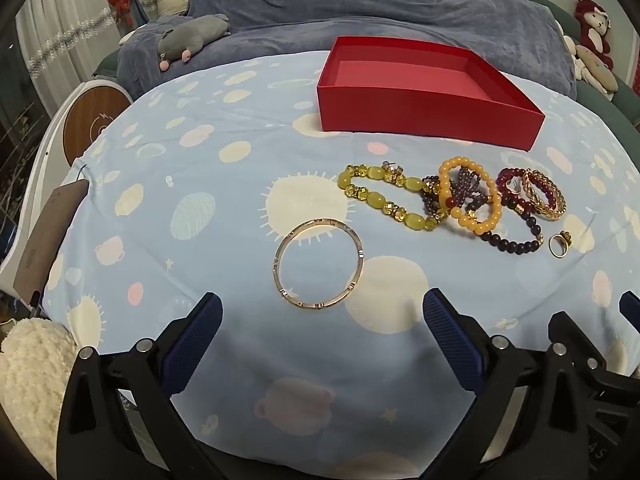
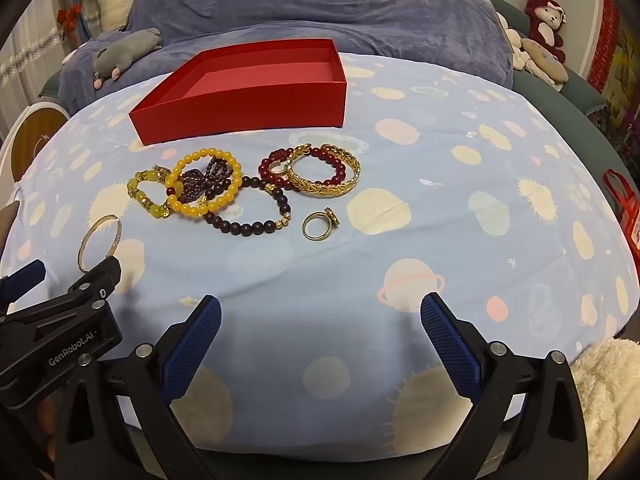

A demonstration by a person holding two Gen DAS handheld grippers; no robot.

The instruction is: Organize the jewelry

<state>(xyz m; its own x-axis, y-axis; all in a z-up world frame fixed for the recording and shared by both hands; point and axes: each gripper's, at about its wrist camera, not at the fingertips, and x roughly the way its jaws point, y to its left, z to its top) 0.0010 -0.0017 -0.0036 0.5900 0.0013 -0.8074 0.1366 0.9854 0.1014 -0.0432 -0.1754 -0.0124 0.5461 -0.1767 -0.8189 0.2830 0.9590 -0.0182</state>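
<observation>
Red cardboard box, shallow and open, sits toward the far edge of the planet-print bedsheet. Left wrist view: left gripper has its jaws spread wide, nothing between them, thin metal bangle just ahead, beaded bracelets clustered beyond.

Right wrist view: right gripper also gapes empty over sheet; small gold ring lies near the glossy beads, plush toys behind.

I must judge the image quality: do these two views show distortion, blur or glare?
Left wrist view: strong fisheye bending, the red box looks curved, corners are dark; the bangle is sharp. Right wrist view: same bending and dark corners, beads sharp, soft shadows under the fingers, no strong glare.
</observation>
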